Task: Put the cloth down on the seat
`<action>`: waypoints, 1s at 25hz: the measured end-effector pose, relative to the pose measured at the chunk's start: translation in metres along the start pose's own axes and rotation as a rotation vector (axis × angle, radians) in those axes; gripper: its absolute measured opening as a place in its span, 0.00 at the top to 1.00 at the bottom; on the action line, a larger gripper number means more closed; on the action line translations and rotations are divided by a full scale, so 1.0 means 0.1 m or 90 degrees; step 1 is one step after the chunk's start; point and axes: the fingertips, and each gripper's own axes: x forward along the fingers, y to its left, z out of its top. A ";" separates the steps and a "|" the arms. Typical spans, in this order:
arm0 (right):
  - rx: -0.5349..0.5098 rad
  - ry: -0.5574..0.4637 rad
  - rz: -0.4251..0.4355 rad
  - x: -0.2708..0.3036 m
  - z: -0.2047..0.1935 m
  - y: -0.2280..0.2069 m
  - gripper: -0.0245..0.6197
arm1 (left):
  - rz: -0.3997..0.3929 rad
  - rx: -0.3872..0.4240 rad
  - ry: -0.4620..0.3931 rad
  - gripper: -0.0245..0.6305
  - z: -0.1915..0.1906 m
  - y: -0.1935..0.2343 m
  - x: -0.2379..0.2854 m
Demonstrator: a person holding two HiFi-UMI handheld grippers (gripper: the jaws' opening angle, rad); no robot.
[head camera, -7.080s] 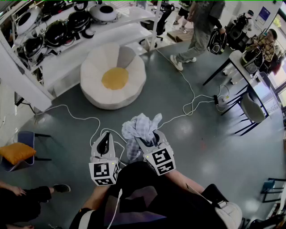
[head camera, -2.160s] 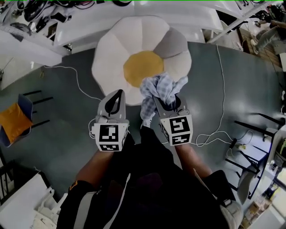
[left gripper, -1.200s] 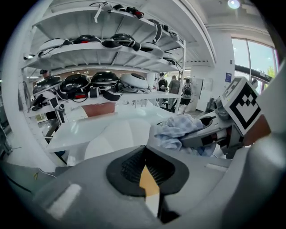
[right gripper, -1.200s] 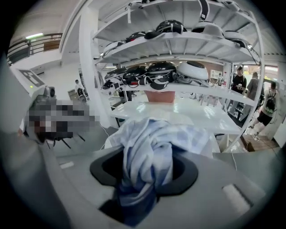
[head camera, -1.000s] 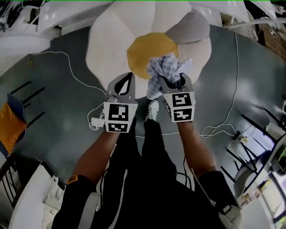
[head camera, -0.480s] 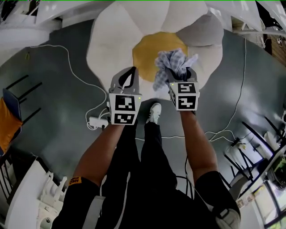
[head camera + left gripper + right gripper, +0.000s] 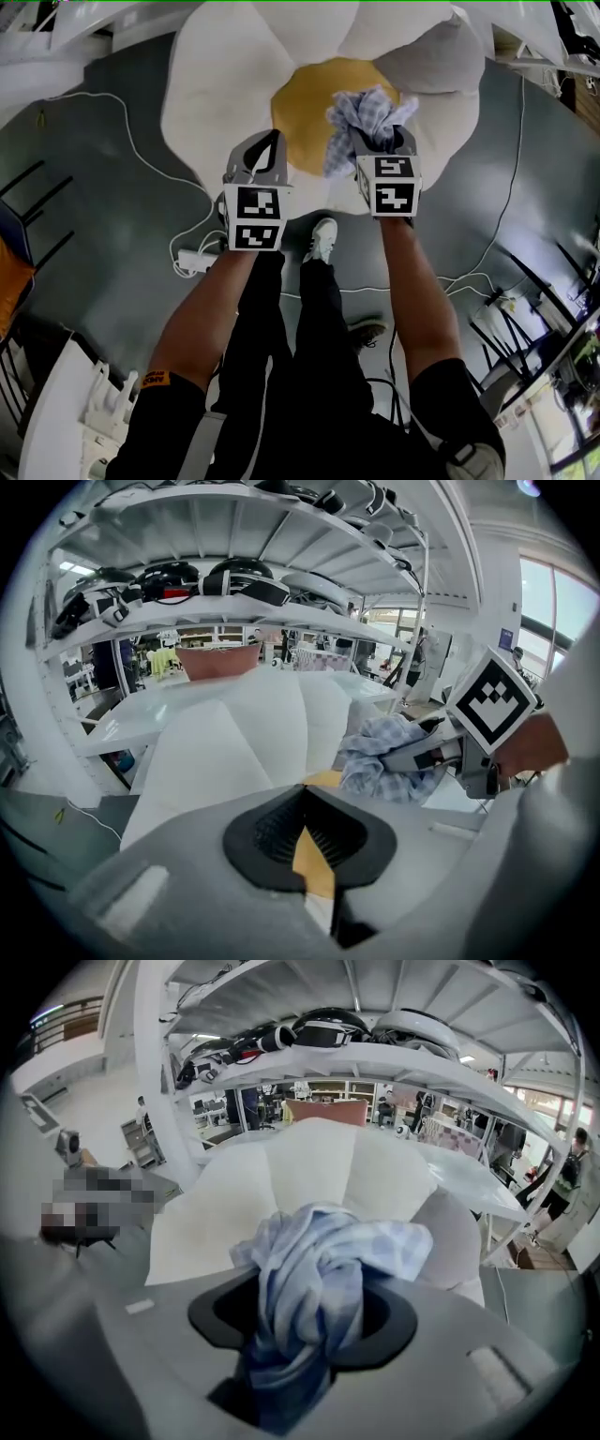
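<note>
The seat (image 7: 225,84) is a big flower-shaped cushion with white petals, one grey petal (image 7: 441,61) and a yellow centre (image 7: 305,103). A crumpled blue-and-white checked cloth (image 7: 366,117) is bunched in my right gripper (image 7: 380,141), which is shut on it and holds it over the right side of the yellow centre. In the right gripper view the cloth (image 7: 319,1269) fills the jaws and hangs down between them, with the seat (image 7: 309,1171) just behind. My left gripper (image 7: 264,150) hovers over the seat's near petal, shut and holding nothing (image 7: 306,794). Its view shows the cloth (image 7: 384,757) to the right.
White shelving (image 7: 375,1058) with round black-and-white devices stands right behind the seat. A white cable and power strip (image 7: 192,258) lie on the grey floor at the left. The person's shoe (image 7: 323,239) is by the seat's near edge. Chair legs (image 7: 553,309) stand at the right.
Both grippers have moved forward over the seat. The cloth, still gripped, now hangs over the yellow centre instead of the seat's near edge.
</note>
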 end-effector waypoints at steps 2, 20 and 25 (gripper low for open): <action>-0.003 0.001 -0.003 0.16 -0.03 -0.02 0.64 | 0.002 -0.006 0.000 0.96 -0.07 0.06 0.12; 0.010 0.045 0.008 1.18 -0.26 0.01 0.59 | 0.006 -0.016 0.006 0.96 -0.51 0.35 0.56; 0.025 0.070 0.032 1.26 -0.33 -0.02 0.50 | 0.013 -0.017 -0.001 0.96 -0.40 0.34 0.53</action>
